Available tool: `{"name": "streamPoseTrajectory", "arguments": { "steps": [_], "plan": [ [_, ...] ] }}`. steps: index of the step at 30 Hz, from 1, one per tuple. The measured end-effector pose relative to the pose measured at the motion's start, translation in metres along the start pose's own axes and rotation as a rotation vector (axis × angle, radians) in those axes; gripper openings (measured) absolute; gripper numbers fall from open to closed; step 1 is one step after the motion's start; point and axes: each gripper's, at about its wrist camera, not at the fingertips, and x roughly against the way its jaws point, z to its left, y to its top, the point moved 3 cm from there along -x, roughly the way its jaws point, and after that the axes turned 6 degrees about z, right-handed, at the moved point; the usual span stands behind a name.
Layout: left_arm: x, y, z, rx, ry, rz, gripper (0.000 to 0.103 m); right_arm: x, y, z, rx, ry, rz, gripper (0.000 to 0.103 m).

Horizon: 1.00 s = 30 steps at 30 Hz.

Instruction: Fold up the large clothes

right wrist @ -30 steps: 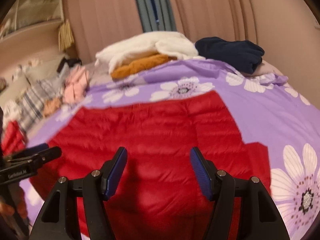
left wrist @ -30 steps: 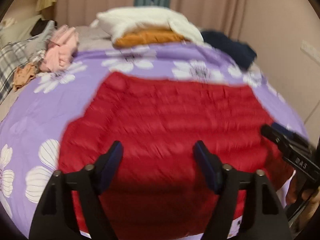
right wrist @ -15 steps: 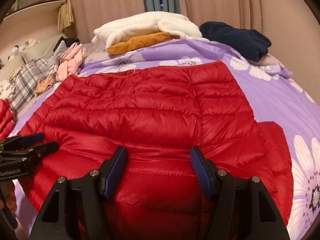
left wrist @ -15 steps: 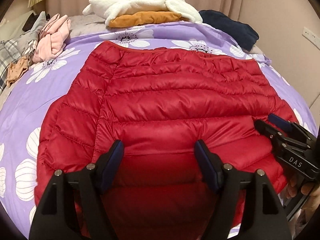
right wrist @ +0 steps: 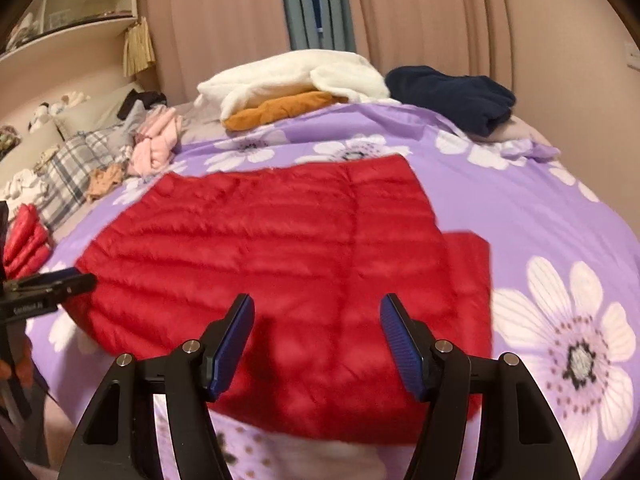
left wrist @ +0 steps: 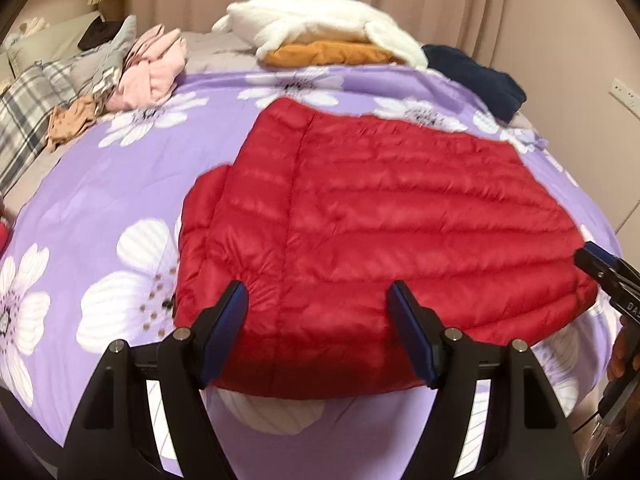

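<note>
A red quilted puffer jacket (left wrist: 380, 232) lies spread flat on the bed's purple daisy-print cover (left wrist: 100, 184), its padded bands running crosswise and its fabric shiny. Its near edge sits close to the front edge of the bed, and a folded sleeve juts out at one side (a squarish flap in the right wrist view). Bare cover lies open on both sides of the jacket and in a band beyond its far edge.

The left claw (left wrist: 320, 328) hangs over the jacket's near edge, its blue ribbed pads spread apart with nothing between them. The right claw (right wrist: 316, 340) is likewise parted and empty above the near part of the jacket.

Further back, a fluffy white garment (left wrist: 320, 24) is stacked on an orange one (left wrist: 328, 54), a navy bundle (left wrist: 480, 76) beside them. A crumpled pink garment (left wrist: 152, 68) and plaid cloth (left wrist: 28, 108) crowd the far left side of the bed.
</note>
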Motion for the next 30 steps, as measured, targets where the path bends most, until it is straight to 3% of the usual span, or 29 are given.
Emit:
{"name": "streamPoseTrajectory", "arguments": {
  "steps": [7, 14, 17, 20, 22, 27, 30],
  "plan": [
    [-0.028, -0.011, 0.002, 0.048, -0.032, 0.042, 0.076, -0.032, -0.018, -0.001, 0.0, -0.023, 0.033, 0.066],
    [-0.024, -0.006, 0.005, 0.086, -0.066, 0.067, 0.075, -0.029, -0.02, 0.001, -0.02, -0.006, 0.058, 0.066],
    [-0.003, -0.003, 0.016, 0.159, -0.127, 0.057, 0.076, -0.01, -0.013, 0.001, -0.012, -0.011, 0.06, 0.066],
    [0.022, -0.002, 0.038, 0.256, -0.183, 0.004, 0.087, 0.012, -0.007, 0.001, -0.012, 0.005, 0.003, 0.066],
    [0.031, -0.005, 0.055, 0.335, -0.209, -0.014, 0.089, 0.02, -0.004, 0.001, -0.026, 0.021, -0.021, 0.066],
    [0.02, -0.021, 0.089, 0.536, -0.315, 0.042, 0.09, 0.016, 0.001, 0.015, -0.039, 0.09, -0.019, 0.066],
    [0.005, -0.026, 0.092, 0.632, -0.46, 0.088, 0.091, 0.01, 0.004, 0.03, -0.028, 0.132, -0.012, 0.066]
  ]
}}
